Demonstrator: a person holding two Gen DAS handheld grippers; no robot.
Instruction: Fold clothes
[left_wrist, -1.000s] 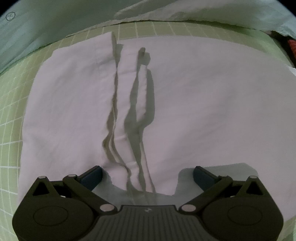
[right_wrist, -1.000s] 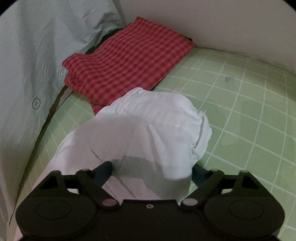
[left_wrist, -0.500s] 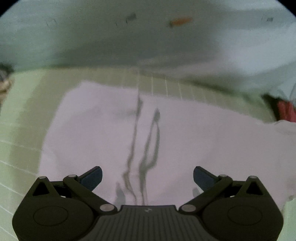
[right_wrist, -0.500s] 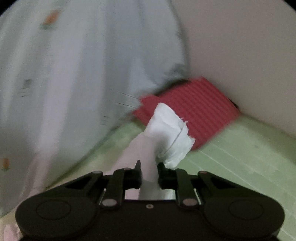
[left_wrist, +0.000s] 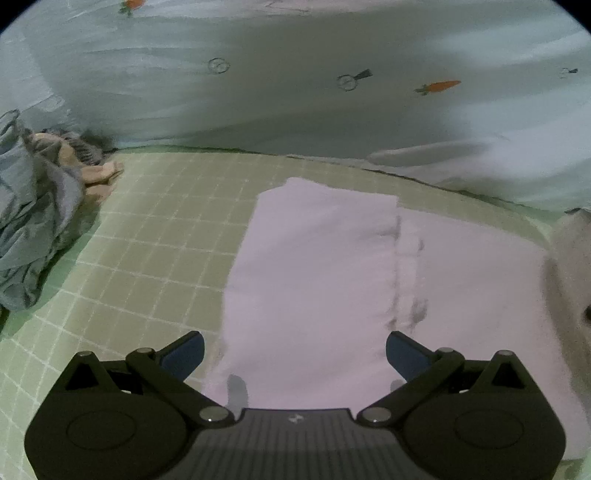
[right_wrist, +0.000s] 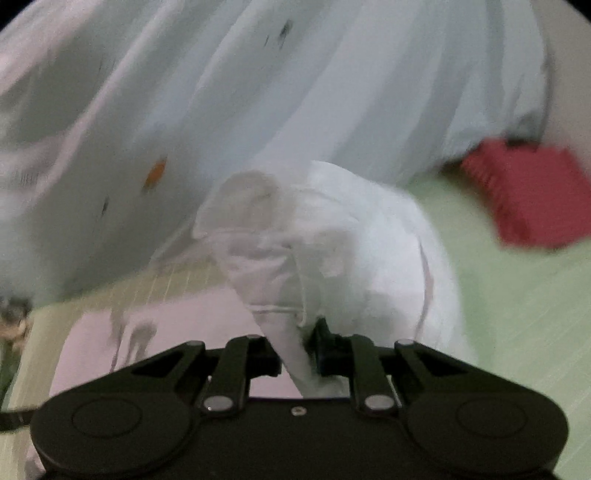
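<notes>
One heap of grey clothes (left_wrist: 33, 221) sits far left on the green grid mat (left_wrist: 147, 266). The left gripper (left_wrist: 293, 349) hangs with jaws wide apart above the flat white garment (left_wrist: 314, 266). The right gripper (right_wrist: 297, 349), just closed, pinches a lifted fold; a red checked cloth (right_wrist: 532, 199) lies far right.

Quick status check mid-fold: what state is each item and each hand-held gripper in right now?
White garment: mostly flat on the green grid mat, one end lifted and bunched.
Left hand-held gripper: open, empty, over the garment.
Right hand-held gripper: shut on the garment's lifted end.
Red checked cloth: lying on the mat, blurred.
Grey-blue clothes pile: crumpled, unfolded.
</notes>
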